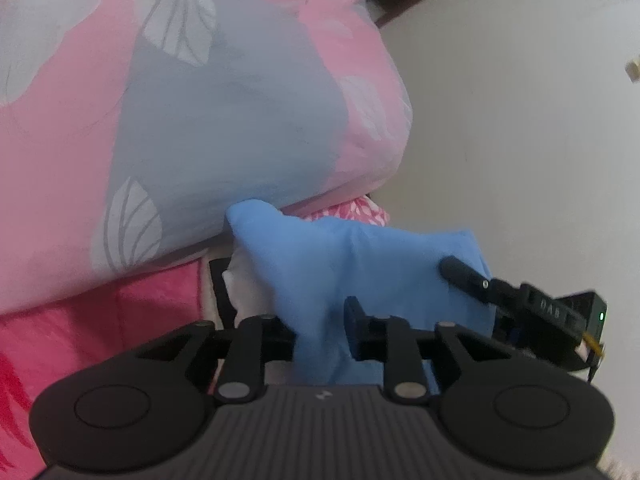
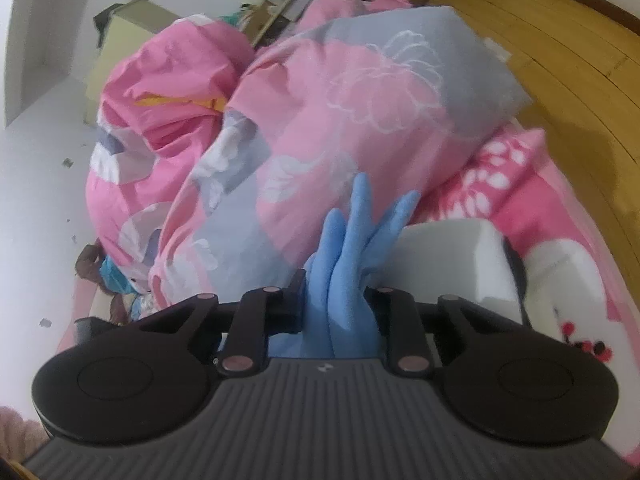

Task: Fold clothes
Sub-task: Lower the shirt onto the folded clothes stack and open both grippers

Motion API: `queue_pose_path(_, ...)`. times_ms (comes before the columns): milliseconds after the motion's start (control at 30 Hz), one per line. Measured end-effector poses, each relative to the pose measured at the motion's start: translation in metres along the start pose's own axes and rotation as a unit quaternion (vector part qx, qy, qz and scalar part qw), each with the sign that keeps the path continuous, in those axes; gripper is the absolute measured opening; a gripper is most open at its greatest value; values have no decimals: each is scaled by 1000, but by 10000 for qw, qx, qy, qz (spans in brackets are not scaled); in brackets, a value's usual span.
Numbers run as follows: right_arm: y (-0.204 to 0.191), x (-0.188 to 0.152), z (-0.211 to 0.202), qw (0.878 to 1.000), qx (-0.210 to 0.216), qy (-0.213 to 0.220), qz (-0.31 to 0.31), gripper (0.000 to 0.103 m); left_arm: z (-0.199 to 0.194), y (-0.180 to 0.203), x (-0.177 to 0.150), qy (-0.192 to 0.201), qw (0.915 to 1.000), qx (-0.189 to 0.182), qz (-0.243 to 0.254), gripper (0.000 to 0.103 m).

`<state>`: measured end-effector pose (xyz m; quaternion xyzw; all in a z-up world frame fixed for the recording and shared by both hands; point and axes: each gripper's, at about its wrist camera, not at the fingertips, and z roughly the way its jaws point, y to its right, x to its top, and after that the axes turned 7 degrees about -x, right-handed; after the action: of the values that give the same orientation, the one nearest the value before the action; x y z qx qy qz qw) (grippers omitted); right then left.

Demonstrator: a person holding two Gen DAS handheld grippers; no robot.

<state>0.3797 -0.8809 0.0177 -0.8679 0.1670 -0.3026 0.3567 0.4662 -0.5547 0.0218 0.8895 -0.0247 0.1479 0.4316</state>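
Cloth [image 1: 340,264] between both grippers, quilt [image 1: 192,120] behind, bed [image 2: 540,216] beneath

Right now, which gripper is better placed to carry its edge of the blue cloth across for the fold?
Probably the right gripper: it pinches bunched blue cloth at the far edge.

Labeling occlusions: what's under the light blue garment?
Under the light blue fabric garment, a white folded item shows on the pink floral bedspread. How far it extends is hidden by the blue cloth. Behind lies the pink-and-grey quilt.
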Motion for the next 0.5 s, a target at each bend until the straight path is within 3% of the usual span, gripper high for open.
queue_pose_path(133,0,2,0,9999,57,40,-106,14,-8,4,-4,307,9995,38,-8,7)
queue_pose_path(300,-4,6,-11,9984,329,279,-361,13,-20,7,-10,578,9982,-42,169,7)
queue_pose_path(500,16,7,11,9997,146,-19,-196,13,-9,-9,-12,403,9992,33,57,9)
